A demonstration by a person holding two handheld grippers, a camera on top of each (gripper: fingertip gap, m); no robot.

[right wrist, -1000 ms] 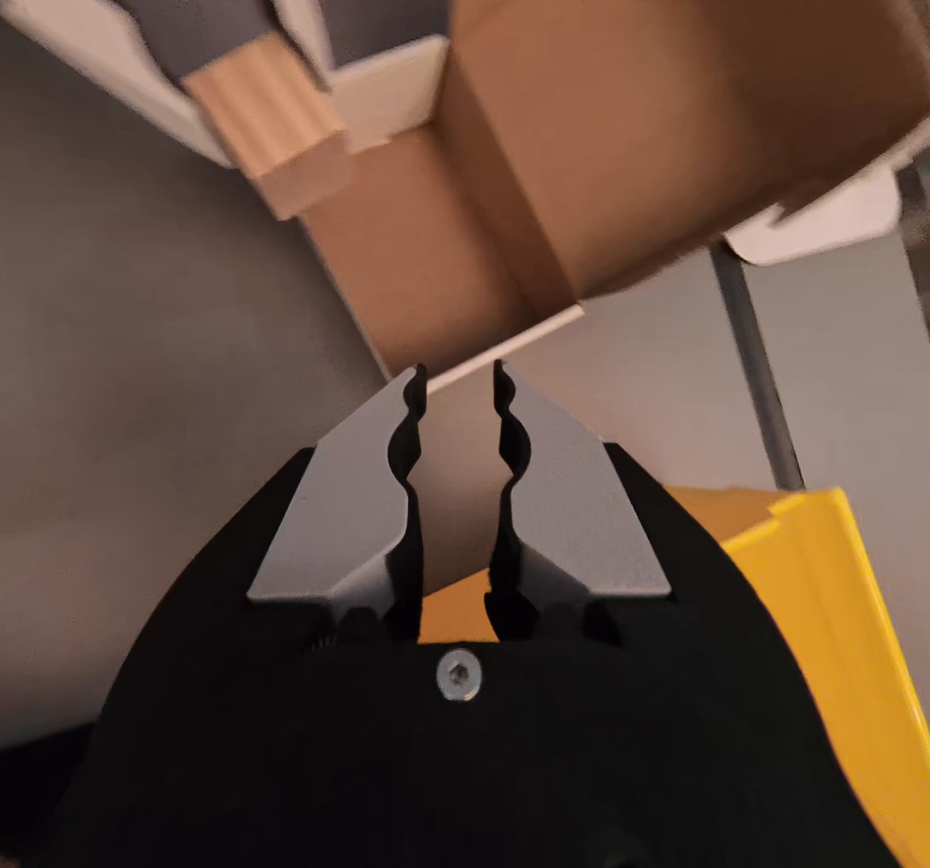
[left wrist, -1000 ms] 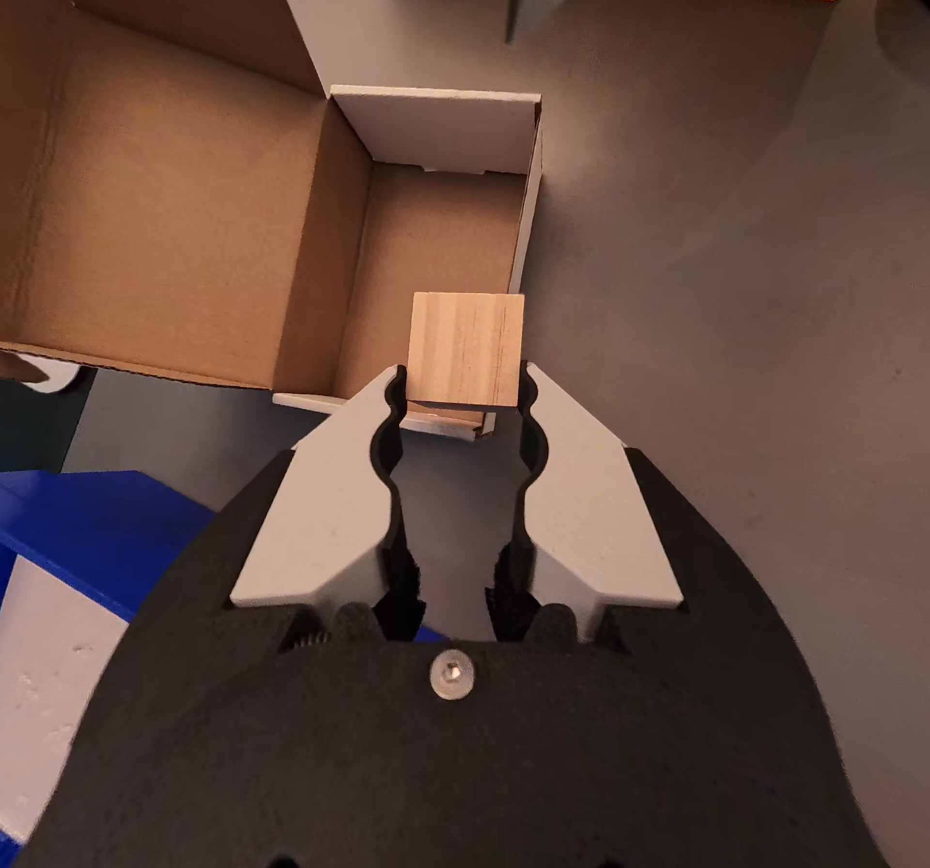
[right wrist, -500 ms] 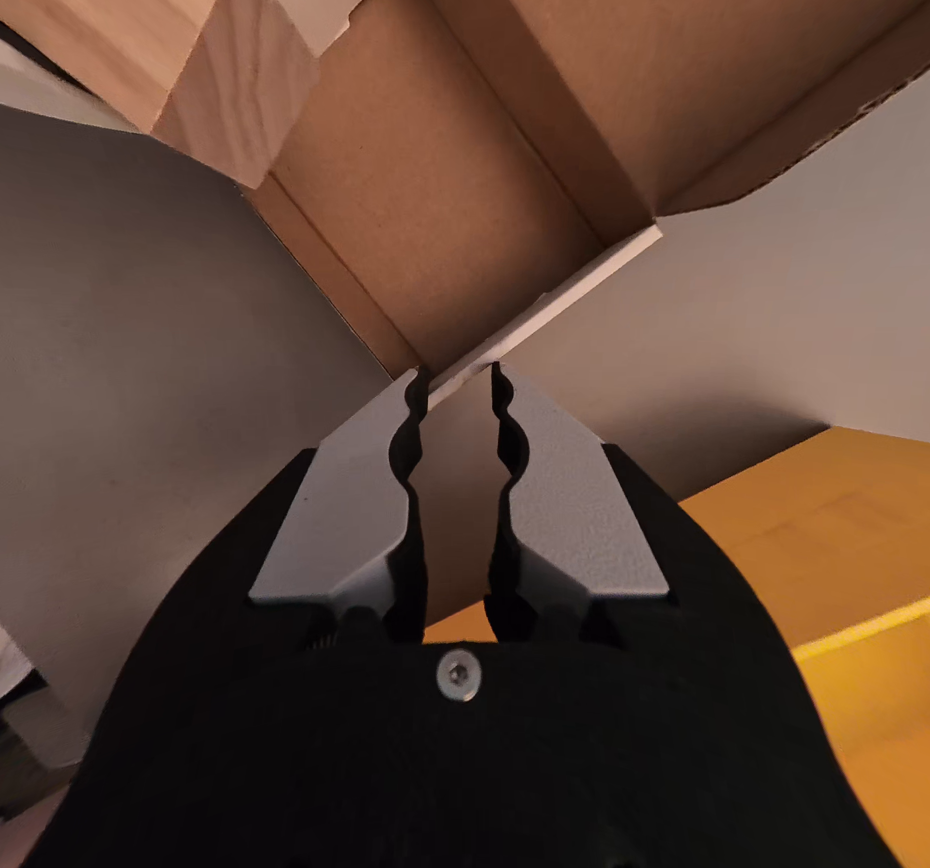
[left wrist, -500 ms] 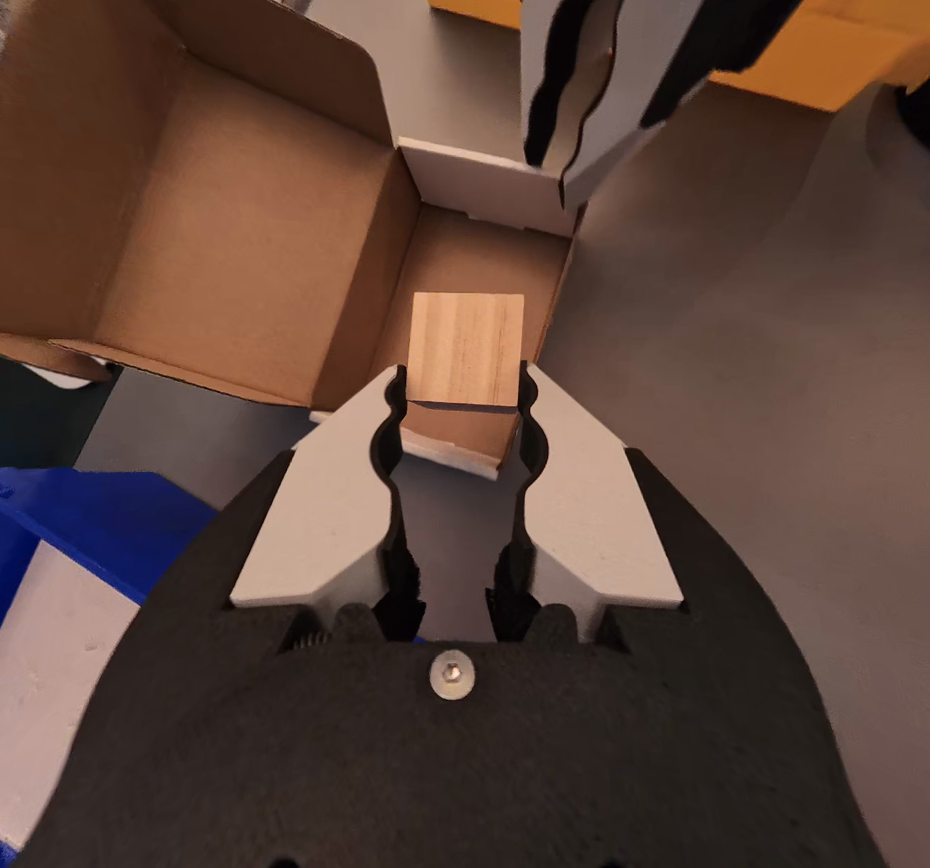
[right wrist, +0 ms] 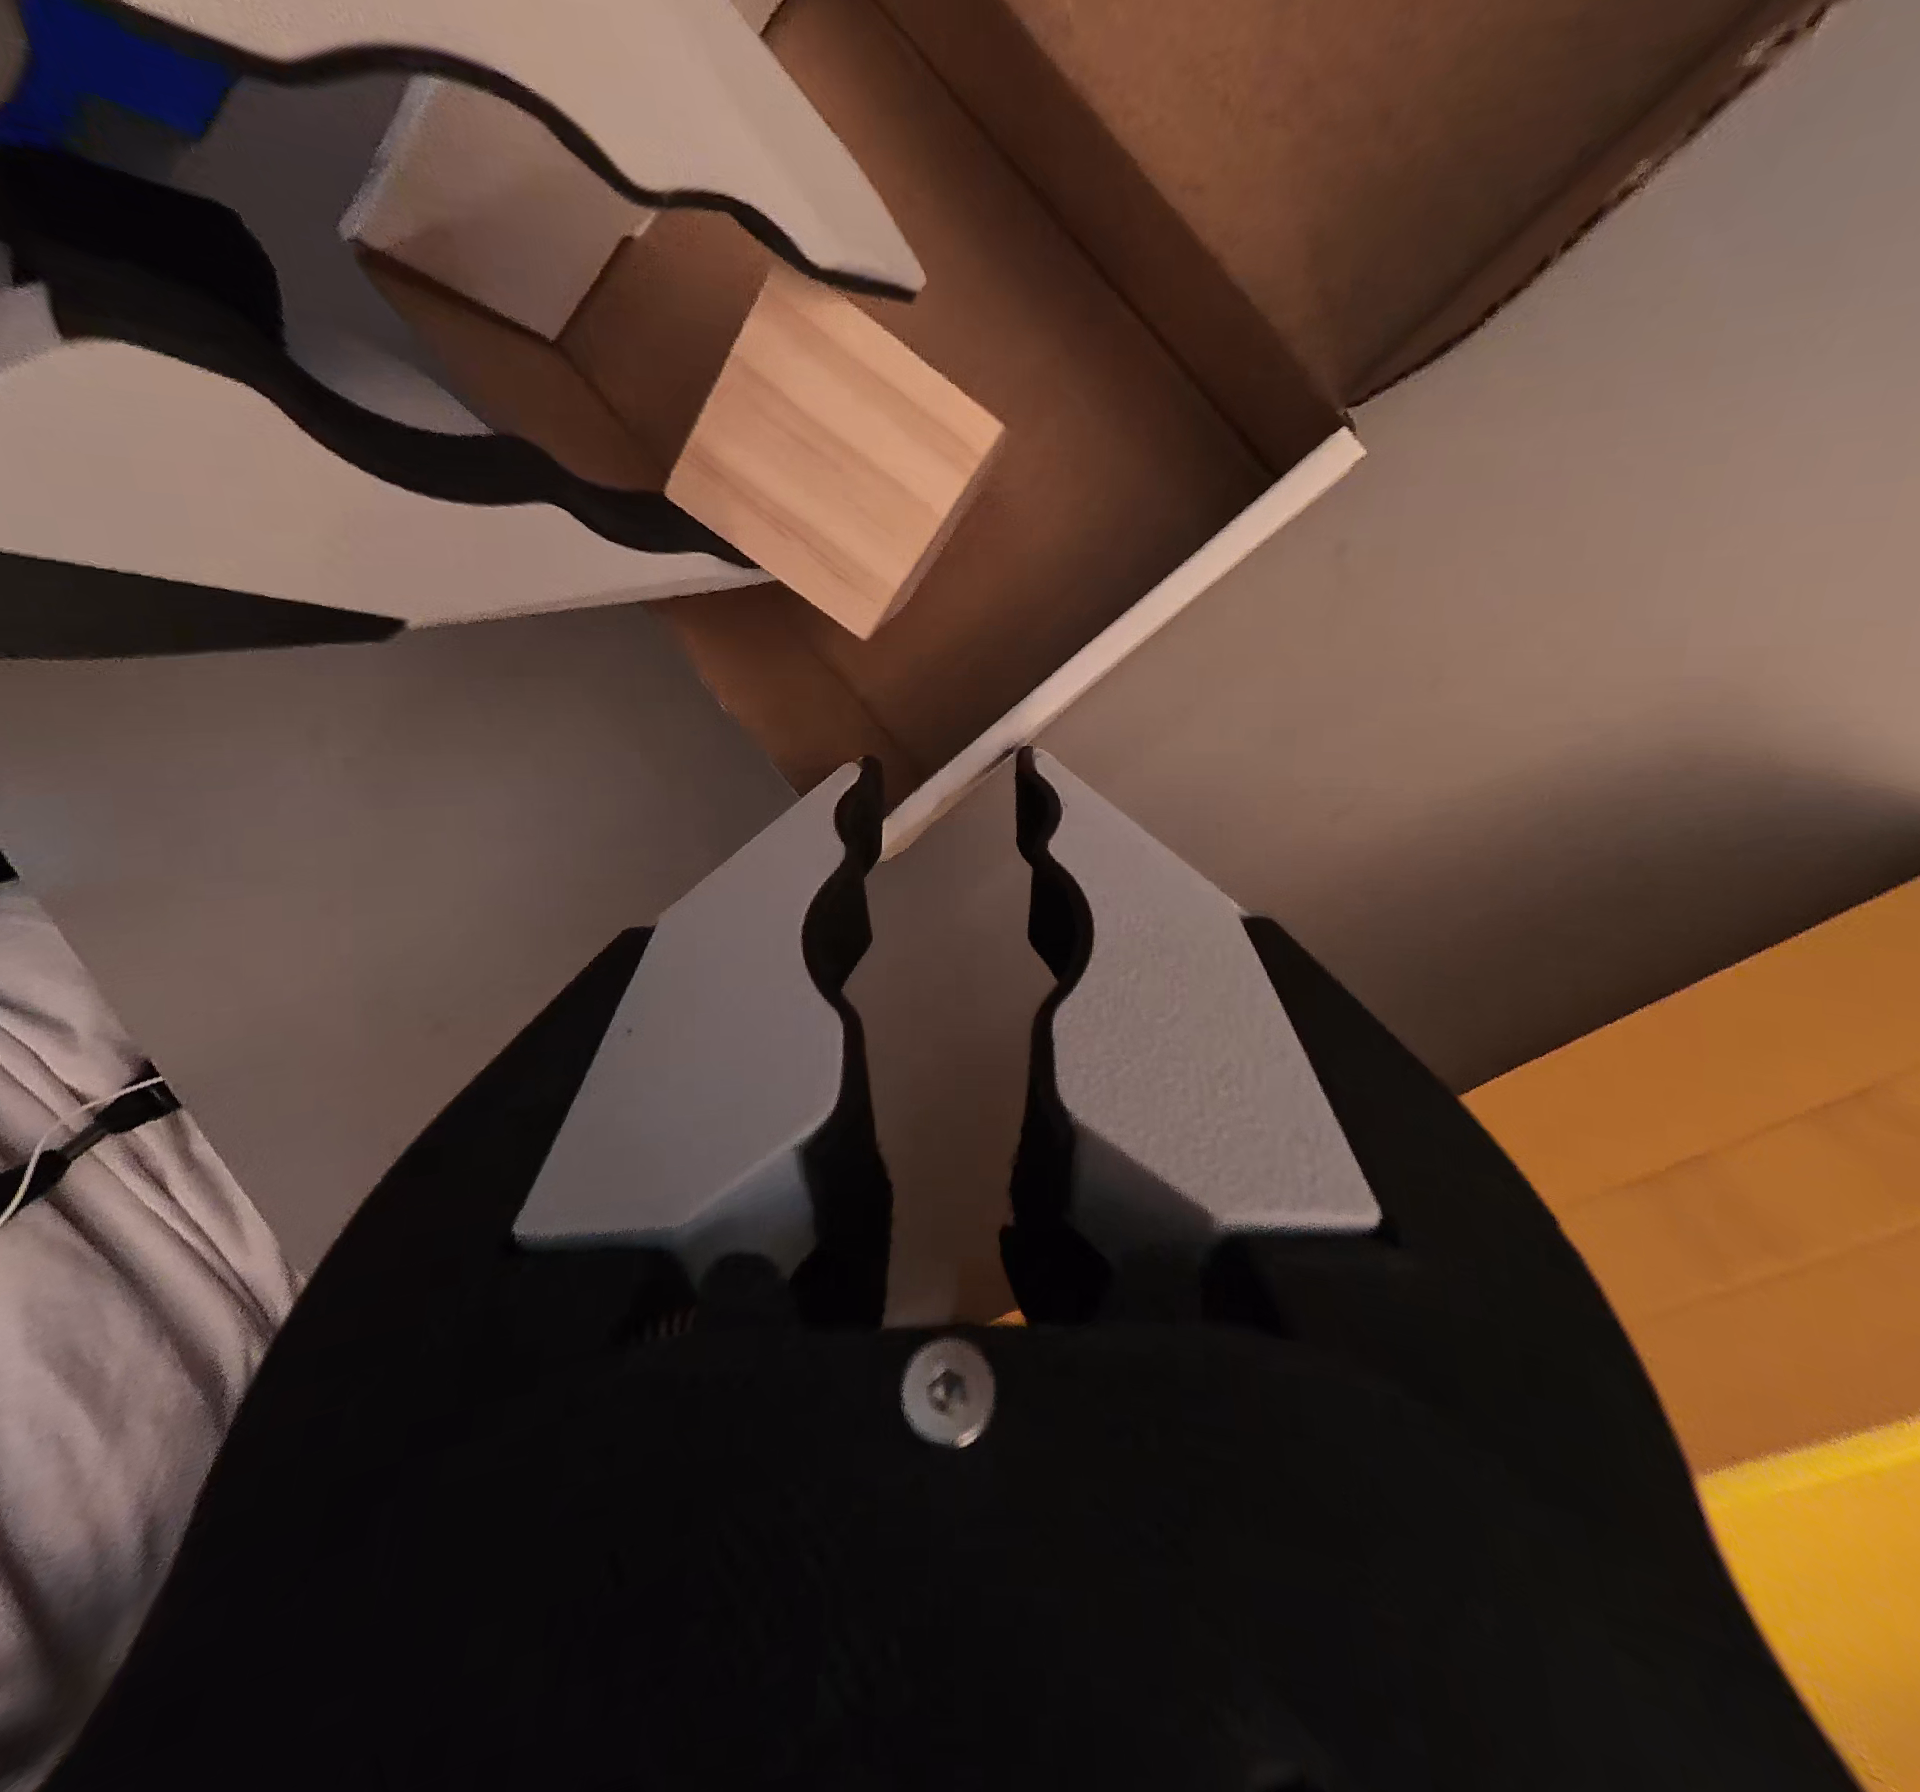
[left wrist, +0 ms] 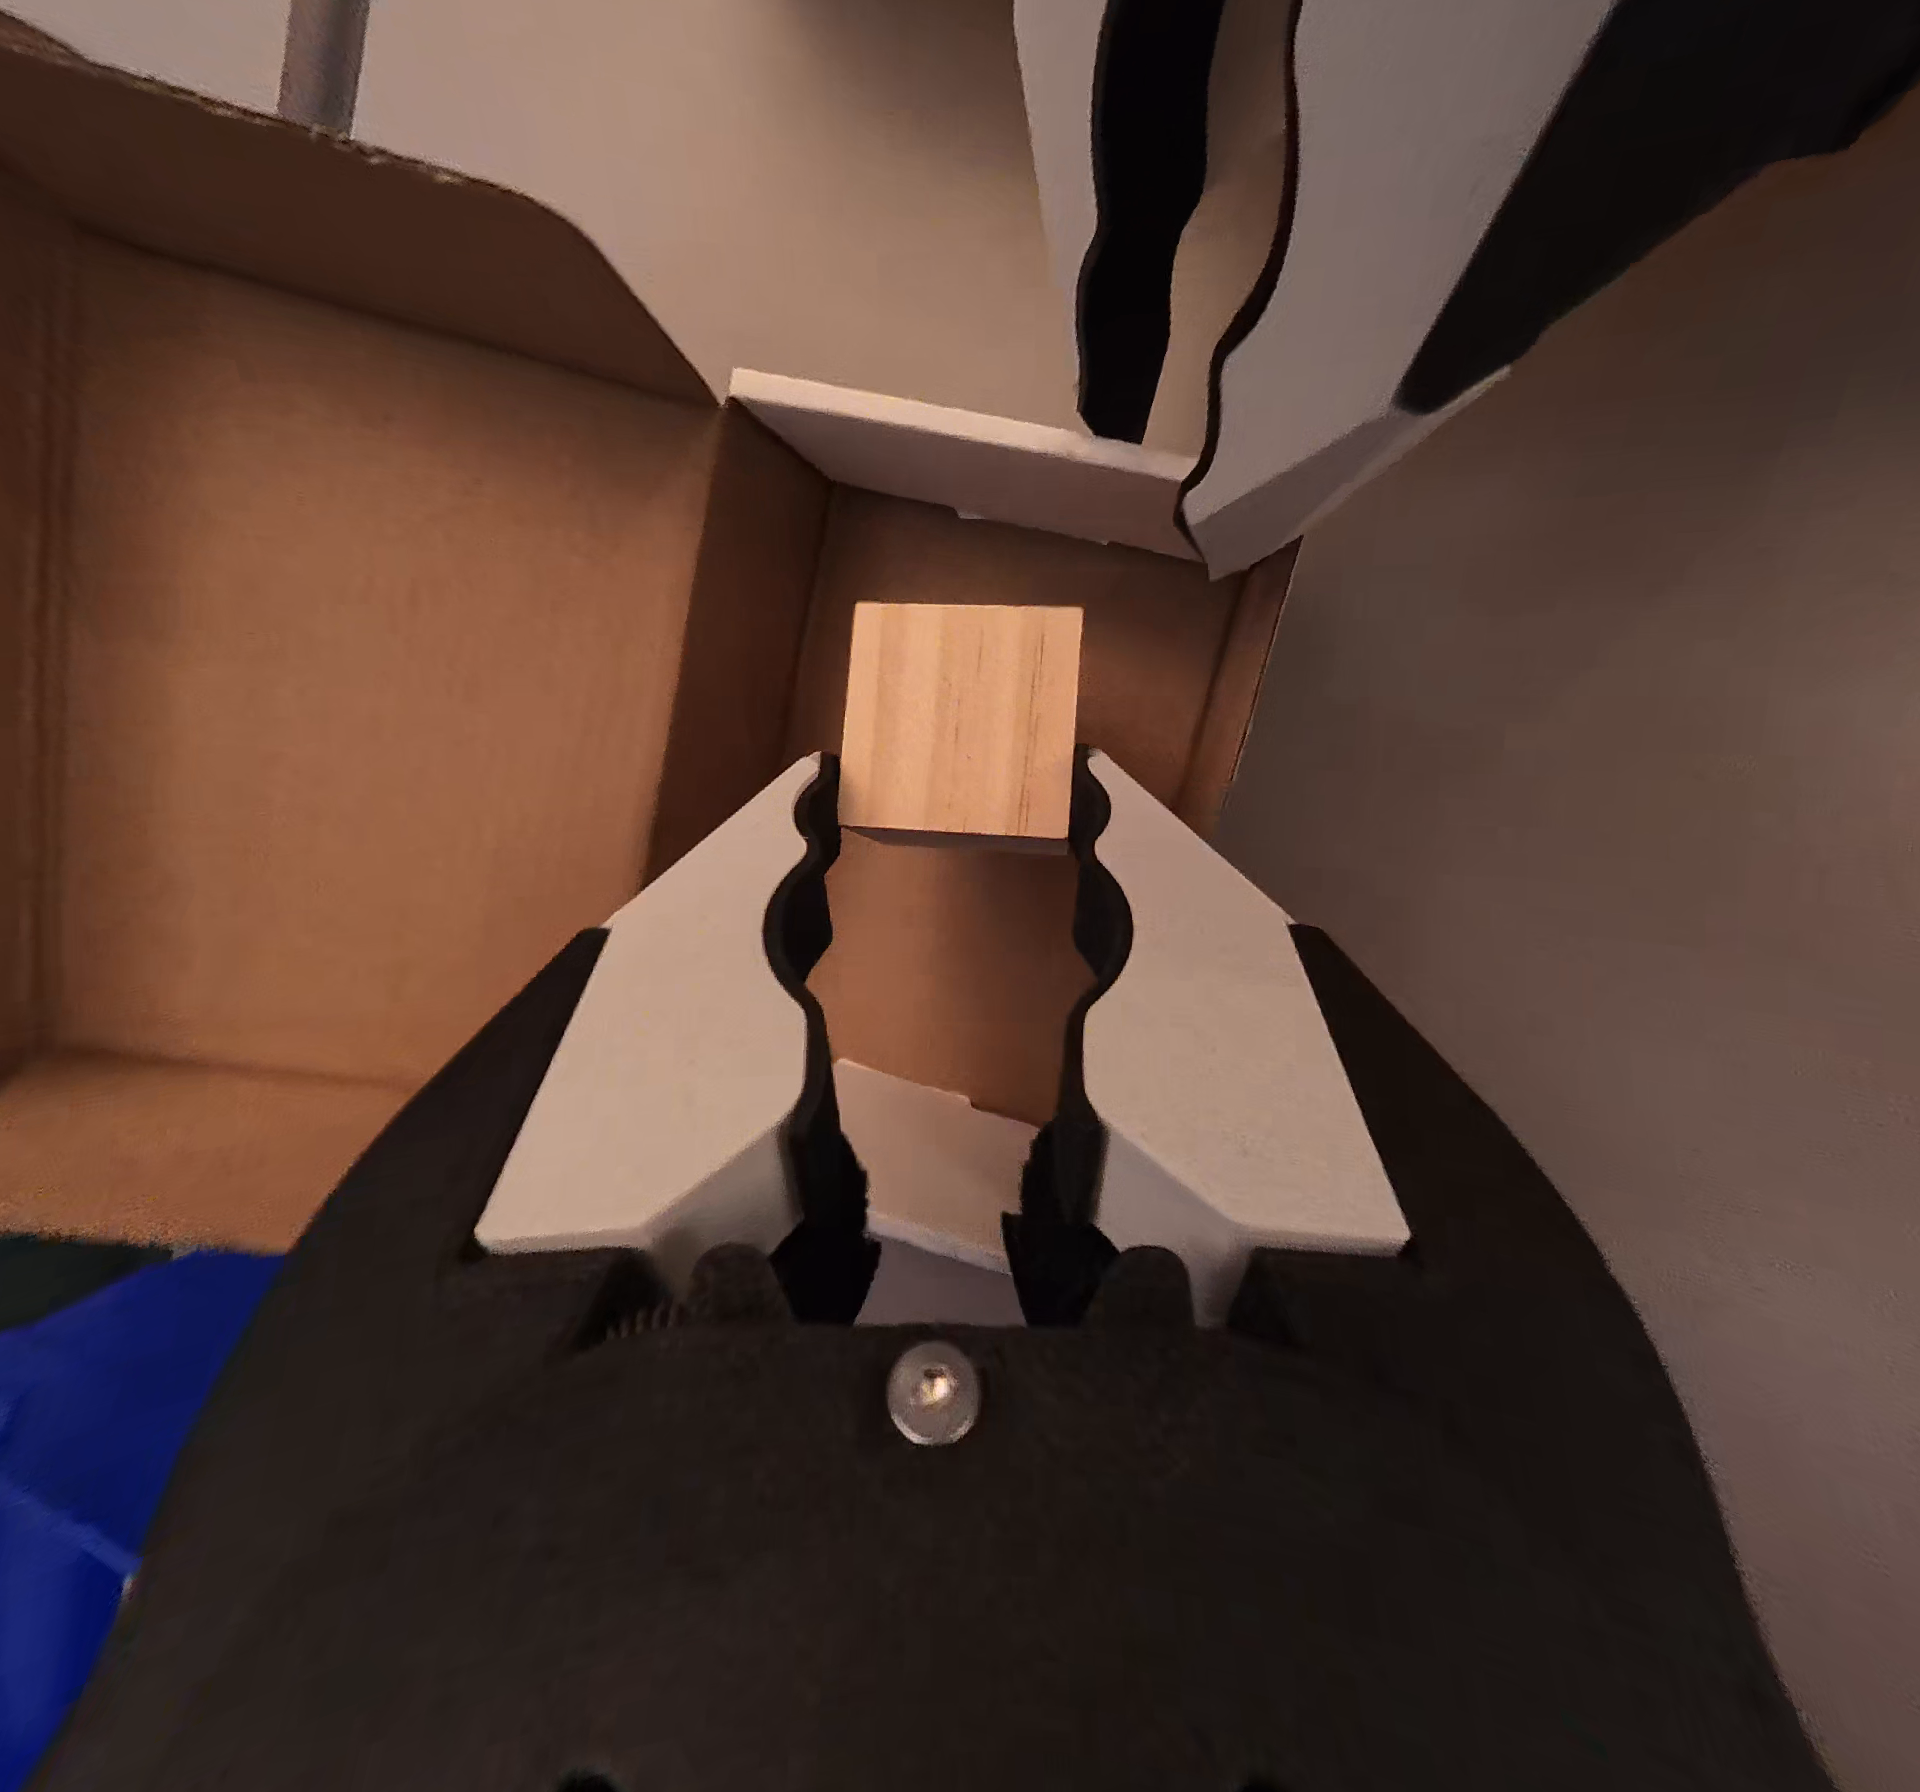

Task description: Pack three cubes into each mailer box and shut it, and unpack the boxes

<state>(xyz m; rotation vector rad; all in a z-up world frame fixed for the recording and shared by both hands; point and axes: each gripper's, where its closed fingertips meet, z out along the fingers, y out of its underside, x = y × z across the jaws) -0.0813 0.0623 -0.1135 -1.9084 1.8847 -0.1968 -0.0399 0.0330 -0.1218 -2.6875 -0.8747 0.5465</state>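
The left gripper (left wrist: 961, 771) is clamped on 1 wooden cube (left wrist: 961, 716), its 2 fingers (left wrist: 717, 994) parted just to the cube's width and pressing its opposite sides at the tips. The cube hangs over the brown interior of 1 open mailer box (left wrist: 364, 755), inside the narrower compartment bounded by white walls, and seems clear of the floor, though the gap beneath it is hard to judge.

The right gripper (right wrist: 948, 774) has its 2 fingers a narrow gap apart, straddling the white edge of the box's corner wall (right wrist: 1143, 630); the left fingertip touches that edge, but whether the pair actually pinches it cannot be told. From the right wrist view the cube (right wrist: 831, 464) lies ahead and to the left of these fingertips, well within the box.

1 yellow bin (right wrist: 1714, 1327) sits behind the right gripper and 1 blue bin (left wrist: 94, 1410) beside the left, on the grey table (left wrist: 1610, 859).
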